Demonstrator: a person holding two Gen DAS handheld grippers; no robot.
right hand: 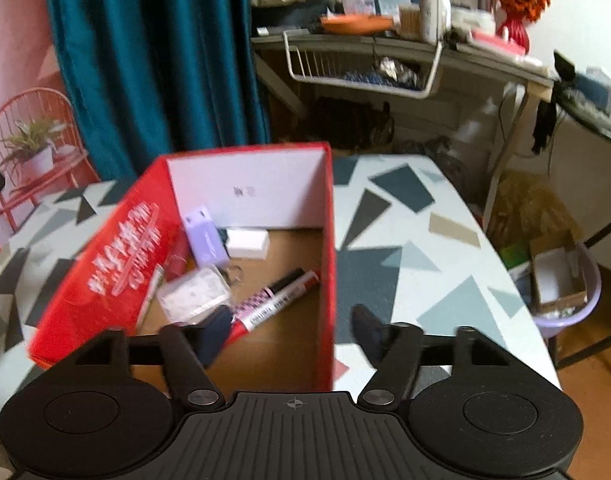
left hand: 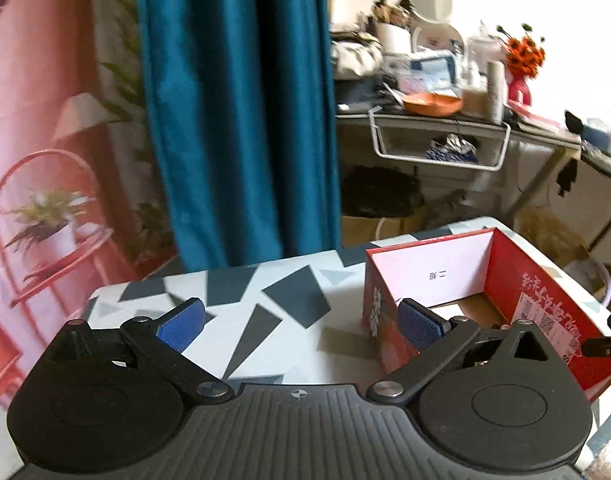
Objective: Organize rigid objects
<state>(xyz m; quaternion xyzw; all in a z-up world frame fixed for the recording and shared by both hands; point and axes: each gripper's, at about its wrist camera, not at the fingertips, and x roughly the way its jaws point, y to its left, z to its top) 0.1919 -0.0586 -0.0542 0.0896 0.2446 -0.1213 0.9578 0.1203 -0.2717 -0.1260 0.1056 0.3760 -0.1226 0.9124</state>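
A red cardboard box stands open on the patterned table. Inside it lie a black and a red marker, a lilac packet, a small white box, a clear plastic case and a pen against the left wall. My right gripper hovers open over the box's near right corner, holding nothing. In the left wrist view the red box is to the right. My left gripper stands wide open and empty over the table, its right finger in front of the box's left wall.
A blue curtain hangs behind the table. Beyond it stands a cluttered desk with a white wire basket under its edge. A lilac basin holding a carton sits on the floor at the table's right.
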